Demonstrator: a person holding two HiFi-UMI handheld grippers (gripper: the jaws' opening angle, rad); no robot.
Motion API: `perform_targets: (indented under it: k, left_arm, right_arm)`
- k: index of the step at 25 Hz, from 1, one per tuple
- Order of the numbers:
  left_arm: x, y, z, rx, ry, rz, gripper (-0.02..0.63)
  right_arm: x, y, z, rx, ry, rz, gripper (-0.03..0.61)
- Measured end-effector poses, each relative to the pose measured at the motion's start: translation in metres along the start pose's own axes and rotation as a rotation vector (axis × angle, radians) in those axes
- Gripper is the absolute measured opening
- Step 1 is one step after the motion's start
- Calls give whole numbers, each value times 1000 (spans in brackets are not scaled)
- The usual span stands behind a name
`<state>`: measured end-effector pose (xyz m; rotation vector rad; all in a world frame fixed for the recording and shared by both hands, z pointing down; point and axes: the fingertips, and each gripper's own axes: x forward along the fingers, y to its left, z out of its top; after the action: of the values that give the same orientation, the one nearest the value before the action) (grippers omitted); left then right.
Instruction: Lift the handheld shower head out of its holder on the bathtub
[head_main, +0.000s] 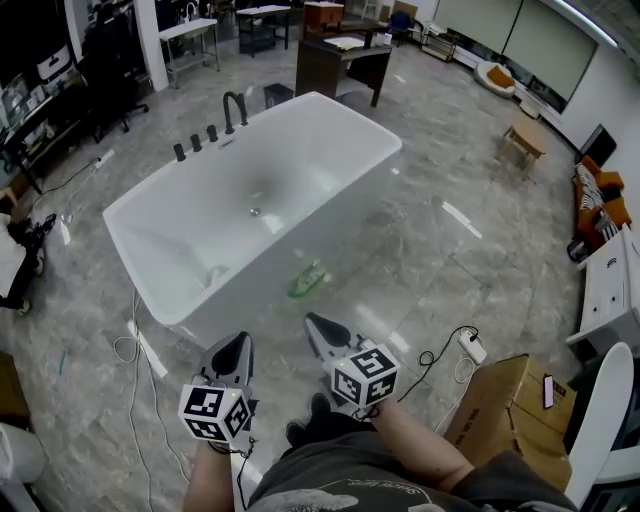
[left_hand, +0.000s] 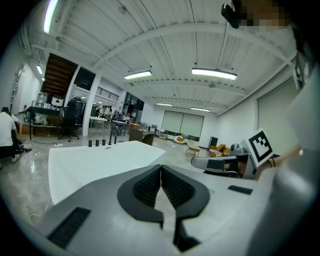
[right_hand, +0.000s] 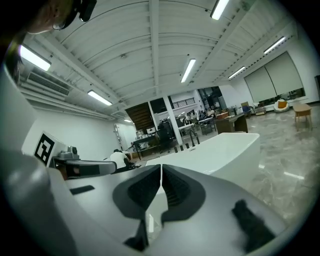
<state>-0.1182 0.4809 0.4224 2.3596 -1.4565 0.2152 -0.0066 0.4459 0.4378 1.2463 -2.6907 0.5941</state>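
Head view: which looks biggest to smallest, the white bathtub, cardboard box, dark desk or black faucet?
1. bathtub
2. cardboard box and dark desk: nearly alike; the box sits nearer the camera, so unranked
3. faucet

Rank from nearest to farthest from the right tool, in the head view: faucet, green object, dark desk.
1. Green object, just ahead, at the tub's near side.
2. Faucet, on the far rim.
3. Dark desk, beyond the tub.
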Motion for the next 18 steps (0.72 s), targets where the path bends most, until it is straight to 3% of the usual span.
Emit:
perform_targets:
  k: [4,9,13,18]
  left_arm:
    - [41,-6,15,38,13,24,15]
    - [89,-16,45,58,-11,58,15]
    - [110,-15,57,56,-7,66,15]
    - [141,-2,69,58,-18,87,15]
  right_arm:
    - [-6,-51,17,12,-15,-43,28]
    - [-1,-108,38,10,1,-18,28]
    - [11,-132,55,45,-27,0,29]
    - [38,-149,64,12,-11,24,29]
